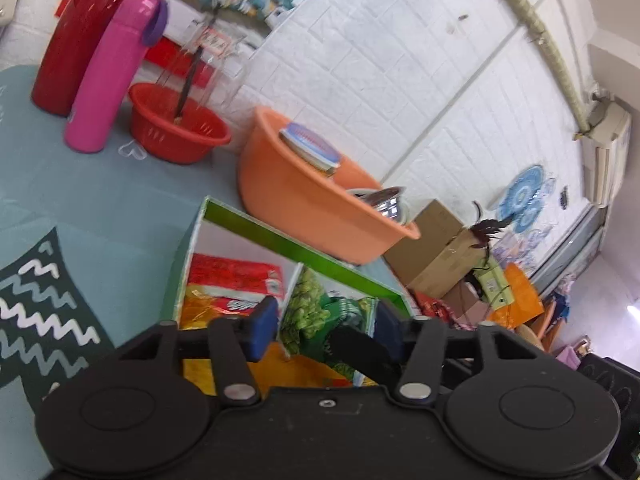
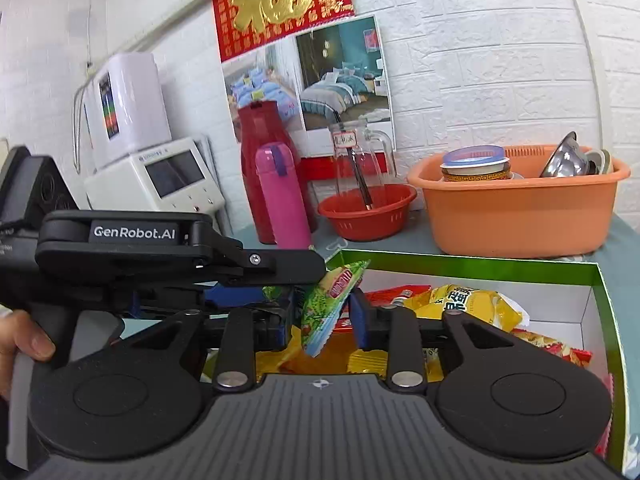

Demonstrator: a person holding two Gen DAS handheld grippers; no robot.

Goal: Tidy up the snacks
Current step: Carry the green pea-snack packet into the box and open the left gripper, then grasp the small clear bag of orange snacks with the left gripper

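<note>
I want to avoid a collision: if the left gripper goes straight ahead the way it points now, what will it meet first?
Probably the green snack packet lying in the green box; the left gripper, jaws open and empty, points down toward it. Depth is hard to judge.

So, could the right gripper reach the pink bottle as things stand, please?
Probably not yet: the left gripper lies across the right gripper's path to the pink bottle, and a green snack packet sits between its jaws.
</note>
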